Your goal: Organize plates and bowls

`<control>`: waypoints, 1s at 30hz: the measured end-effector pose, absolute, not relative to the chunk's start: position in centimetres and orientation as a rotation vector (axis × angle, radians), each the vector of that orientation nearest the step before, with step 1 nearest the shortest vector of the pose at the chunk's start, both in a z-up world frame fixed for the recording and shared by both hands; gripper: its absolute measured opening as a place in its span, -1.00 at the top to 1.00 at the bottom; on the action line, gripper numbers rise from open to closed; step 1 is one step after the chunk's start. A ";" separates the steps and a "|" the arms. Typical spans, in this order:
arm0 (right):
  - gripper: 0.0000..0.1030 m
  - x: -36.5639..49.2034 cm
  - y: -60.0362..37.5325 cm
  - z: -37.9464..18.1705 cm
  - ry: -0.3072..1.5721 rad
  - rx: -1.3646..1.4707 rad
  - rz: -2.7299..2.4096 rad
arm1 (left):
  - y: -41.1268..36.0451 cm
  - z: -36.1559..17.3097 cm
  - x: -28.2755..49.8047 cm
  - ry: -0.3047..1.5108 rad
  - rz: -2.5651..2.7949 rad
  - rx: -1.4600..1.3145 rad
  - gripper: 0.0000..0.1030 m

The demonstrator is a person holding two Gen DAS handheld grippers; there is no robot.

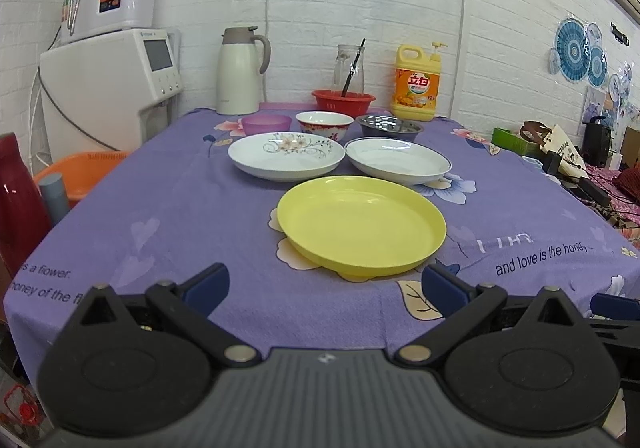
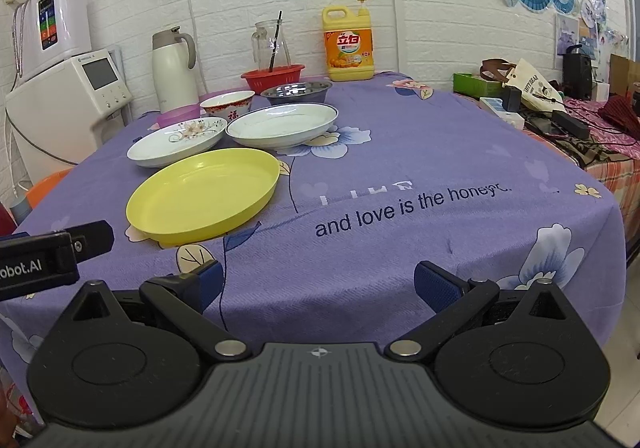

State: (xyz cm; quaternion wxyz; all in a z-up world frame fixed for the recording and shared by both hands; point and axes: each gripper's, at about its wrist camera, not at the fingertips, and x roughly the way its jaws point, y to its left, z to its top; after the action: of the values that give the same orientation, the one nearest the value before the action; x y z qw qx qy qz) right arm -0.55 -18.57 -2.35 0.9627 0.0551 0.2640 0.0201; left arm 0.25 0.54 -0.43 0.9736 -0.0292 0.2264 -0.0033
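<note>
Tablecloth (image 1: 160,208), purple, printed; only the right view shows the left gripper (image 2: 92,236) from outside. Yellow plate (image 1: 360,224), round, smooth plastic, lies before two white plates (image 1: 286,156). Both grippers' jaws gape, empty; right gripper (image 2: 318,284).

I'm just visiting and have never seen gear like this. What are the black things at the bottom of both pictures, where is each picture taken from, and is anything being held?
They are two hand-held grippers, worked by a person. Each carries a camera looking forward along its two fingers. One picture is from the left gripper, the other from the right gripper. Both are open and hold nothing.

On the purple tablecloth lie a yellow plate, a flowered plate and a plain white plate. Behind them stand a pink bowl, a red-and-white bowl and a metal bowl. A soap bottle stands at the back.
</note>
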 end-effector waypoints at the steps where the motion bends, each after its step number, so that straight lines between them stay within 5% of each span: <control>1: -1.00 -0.6 -18.7 -2.4 0.533 0.113 0.041 | 0.5 -0.4 0.3 0.457 -0.008 -0.059 -0.97; 30: -1.00 -0.6 -18.4 -2.8 0.547 0.111 0.055 | 0.5 -0.8 0.5 0.470 -0.013 -0.058 -0.97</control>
State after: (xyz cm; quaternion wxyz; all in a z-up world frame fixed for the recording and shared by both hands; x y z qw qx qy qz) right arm -0.65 -18.36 -2.81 0.9609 0.0546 0.2701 0.0269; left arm 0.49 0.51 -0.80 0.9721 -0.0286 0.2327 -0.0062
